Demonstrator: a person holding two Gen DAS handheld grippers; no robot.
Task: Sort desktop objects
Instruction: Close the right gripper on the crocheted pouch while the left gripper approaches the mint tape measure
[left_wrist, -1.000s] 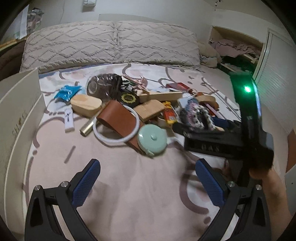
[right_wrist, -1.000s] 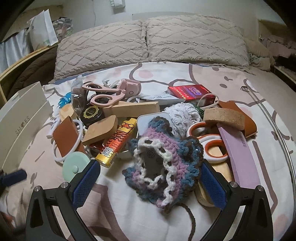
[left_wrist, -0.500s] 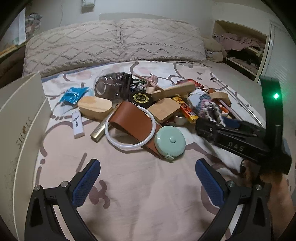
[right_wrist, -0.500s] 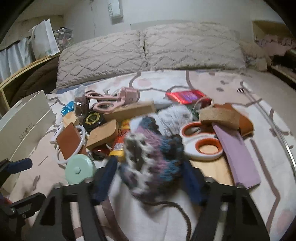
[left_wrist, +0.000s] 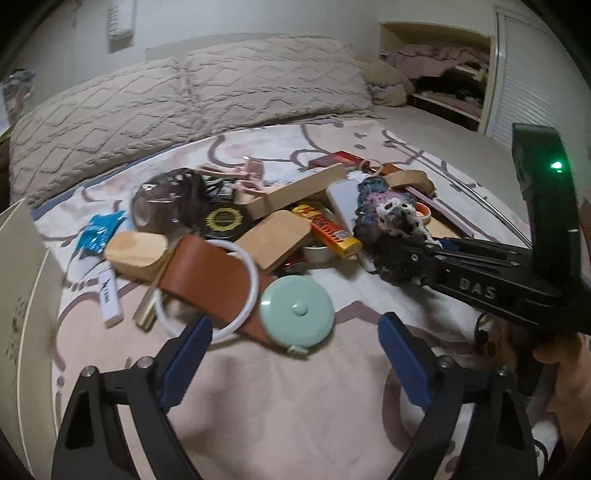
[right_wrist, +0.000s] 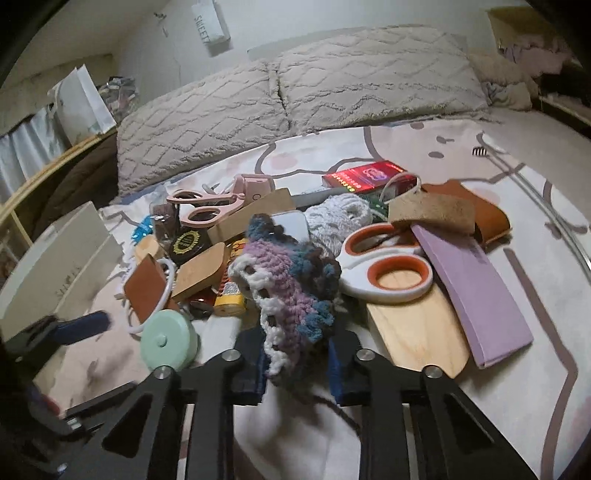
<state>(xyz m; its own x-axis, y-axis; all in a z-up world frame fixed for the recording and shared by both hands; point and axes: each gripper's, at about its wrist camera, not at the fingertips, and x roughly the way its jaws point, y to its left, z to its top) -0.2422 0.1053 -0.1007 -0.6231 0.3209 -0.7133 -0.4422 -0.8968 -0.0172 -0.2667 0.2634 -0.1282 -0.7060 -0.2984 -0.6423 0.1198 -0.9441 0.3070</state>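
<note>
A heap of small objects lies on the patterned bedsheet (left_wrist: 258, 406). My right gripper (right_wrist: 297, 365) has its jaws closing, and the pads press on the lower edge of a purple, blue and white crochet piece (right_wrist: 291, 291). In the left wrist view that right gripper (left_wrist: 399, 254) reaches in from the right, with the crochet piece (left_wrist: 384, 210) bunched at its tip. My left gripper (left_wrist: 295, 350) is open with its jaws closing. A mint round tape measure (left_wrist: 297, 317) lies just ahead, between the tips, and no pad touches it.
A white shoe box (left_wrist: 22, 295) stands at the left edge. The heap holds a brown leather strap (left_wrist: 207, 277) through a white ring (left_wrist: 251, 273), orange-handled scissors (right_wrist: 384, 273), a purple block (right_wrist: 476, 288) and a wooden board (right_wrist: 417, 332). Pillows (left_wrist: 184, 99) lie behind.
The right jaws went from wide open to closed on the crochet piece. The left gripper slid nearer the mint tape measure, rolled a little, and its jaws narrowed.
</note>
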